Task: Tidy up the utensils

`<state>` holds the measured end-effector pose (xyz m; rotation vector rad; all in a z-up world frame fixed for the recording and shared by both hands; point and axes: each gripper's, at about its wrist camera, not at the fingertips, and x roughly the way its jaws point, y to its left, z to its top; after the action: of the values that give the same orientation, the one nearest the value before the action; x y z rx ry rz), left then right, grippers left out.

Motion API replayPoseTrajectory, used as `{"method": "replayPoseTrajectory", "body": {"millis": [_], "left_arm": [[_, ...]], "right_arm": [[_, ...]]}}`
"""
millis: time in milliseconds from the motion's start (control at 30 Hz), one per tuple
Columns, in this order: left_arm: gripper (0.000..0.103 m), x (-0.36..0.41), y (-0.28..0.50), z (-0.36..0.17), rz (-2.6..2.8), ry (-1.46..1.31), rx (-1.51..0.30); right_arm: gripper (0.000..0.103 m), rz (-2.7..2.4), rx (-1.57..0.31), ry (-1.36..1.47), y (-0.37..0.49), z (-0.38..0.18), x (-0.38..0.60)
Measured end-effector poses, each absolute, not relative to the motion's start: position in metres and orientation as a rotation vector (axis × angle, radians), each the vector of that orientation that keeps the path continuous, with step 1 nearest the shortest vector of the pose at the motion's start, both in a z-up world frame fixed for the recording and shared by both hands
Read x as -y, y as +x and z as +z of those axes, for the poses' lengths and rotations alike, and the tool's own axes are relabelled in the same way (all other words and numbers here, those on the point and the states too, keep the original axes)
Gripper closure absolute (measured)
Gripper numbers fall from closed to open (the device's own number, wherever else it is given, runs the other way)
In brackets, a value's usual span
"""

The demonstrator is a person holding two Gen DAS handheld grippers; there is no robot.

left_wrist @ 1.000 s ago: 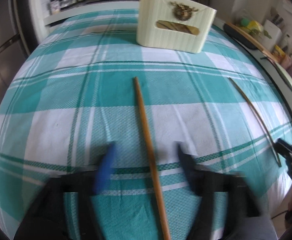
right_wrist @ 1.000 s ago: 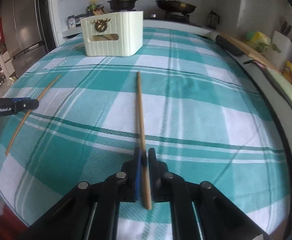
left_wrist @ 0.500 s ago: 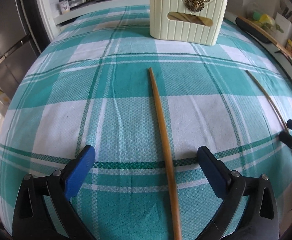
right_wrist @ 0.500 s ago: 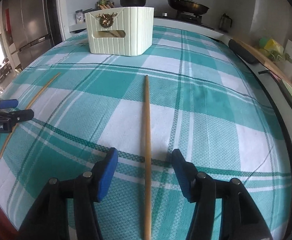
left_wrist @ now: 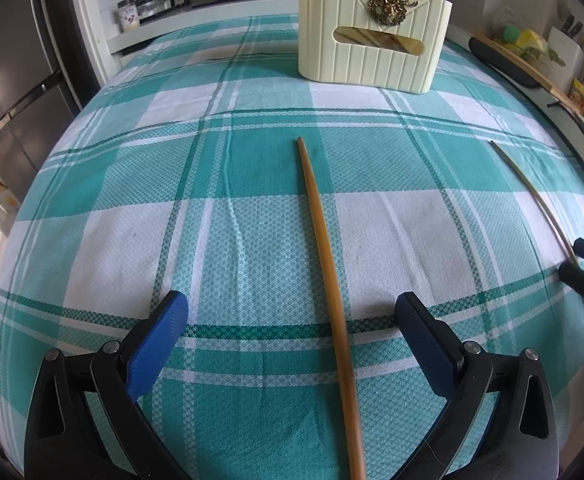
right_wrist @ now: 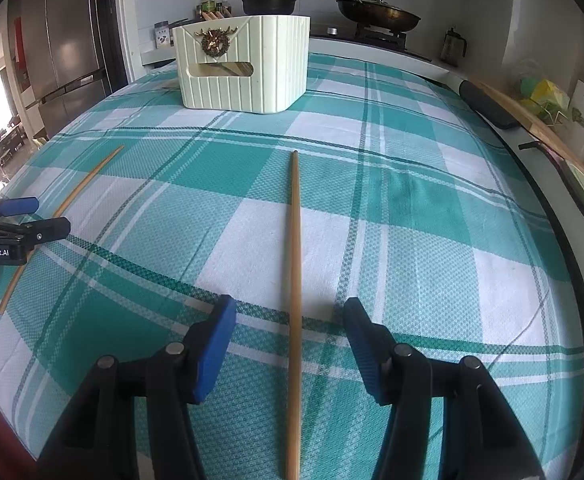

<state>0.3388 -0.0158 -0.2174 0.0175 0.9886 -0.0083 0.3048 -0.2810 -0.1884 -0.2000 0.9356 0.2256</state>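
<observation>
Two wooden chopsticks lie on the teal plaid tablecloth. One chopstick runs lengthwise between the fingers of my left gripper, which stands wide open and clear of it. The other chopstick lies between the fingers of my right gripper, open too, with neither pad touching it. Each view shows the other gripper at its edge: the right gripper over its chopstick, the left gripper over its chopstick. A cream ribbed utensil holder stands at the far end.
Behind the table a stove carries a black pot and a pan. A steel fridge stands at the left. A cutting board and a dark bar line the counter at the right.
My right gripper has let go of its chopstick and opened around it. My left gripper has opened wider. Both chopsticks still lie on the cloth.
</observation>
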Motion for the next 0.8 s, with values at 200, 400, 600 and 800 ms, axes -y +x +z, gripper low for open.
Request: {"method": "replayPoseTrajectory", "body": {"millis": [200,400,600,800], "left_arm": [[0.000,0.015,0.340,-0.217,-0.028,0.025,-0.995],[0.001,-0.001,0.351,-0.209,-0.096,0.025,-1.066],[0.001,-0.010,0.367,-0.205,-0.160,-0.007,-1.109],[0.008,0.007,0.398,-0.211,-0.158,0.105,-1.150]], "right_arm": [[0.045,0.220,-0.938,-0.195,0.304,-0.189,0.282],[0.045,0.261,-1.046,-0.218,0.317,-0.184,0.283],[0.048,0.330,-1.179,-0.283,0.332,-0.181,0.287],[0.059,0.363,-1.221,-0.317,0.369,-0.183,0.271]]}}
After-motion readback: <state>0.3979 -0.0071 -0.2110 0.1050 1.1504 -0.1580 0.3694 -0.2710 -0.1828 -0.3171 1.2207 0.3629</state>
